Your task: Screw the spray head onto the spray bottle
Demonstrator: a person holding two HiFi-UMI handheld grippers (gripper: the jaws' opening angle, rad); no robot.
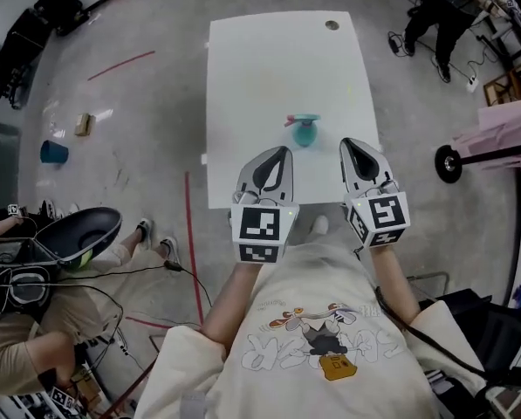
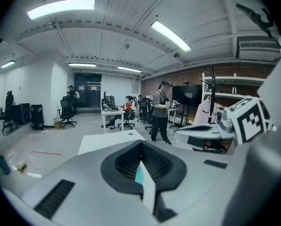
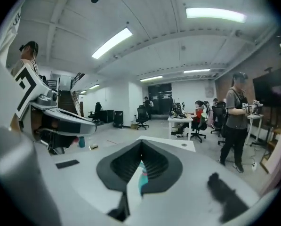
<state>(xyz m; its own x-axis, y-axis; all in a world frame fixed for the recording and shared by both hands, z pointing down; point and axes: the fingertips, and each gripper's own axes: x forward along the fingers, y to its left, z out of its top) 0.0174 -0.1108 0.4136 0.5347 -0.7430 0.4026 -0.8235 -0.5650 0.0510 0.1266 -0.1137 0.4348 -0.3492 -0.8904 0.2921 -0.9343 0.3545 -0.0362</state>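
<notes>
On the floor at far left stands a blue cup (image 1: 54,152); what it holds, if anything, cannot be made out from here. It plays no part in the job.

Further right, the left tongs (image 1: 283,151) hang over the near edge of the white worktop (image 1: 277,59). They are pressed together with nothing between them, and the left gripper view shows the ribbed pads meeting along one seam (image 2: 141,149).

Just beyond and between the two tools, the teal spray bottle (image 1: 305,134) stands upright on the worktop, apart from both of them. The spray head (image 1: 301,120) sits on top of it, nozzle pointing left. From how it sits, the screwing looks finished, or very nearly so. How tight the thread is cannot be told from this height, nor whether there is any liquid inside the bottle.

To the right, the right tongs (image 1: 348,142) are likewise closed on nothing, which the right gripper view confirms (image 3: 141,150). They are held level with the left pair, short of the bottle.

Judging by this, nothing is left to do beyond perhaps a check that the head is snug.
</notes>
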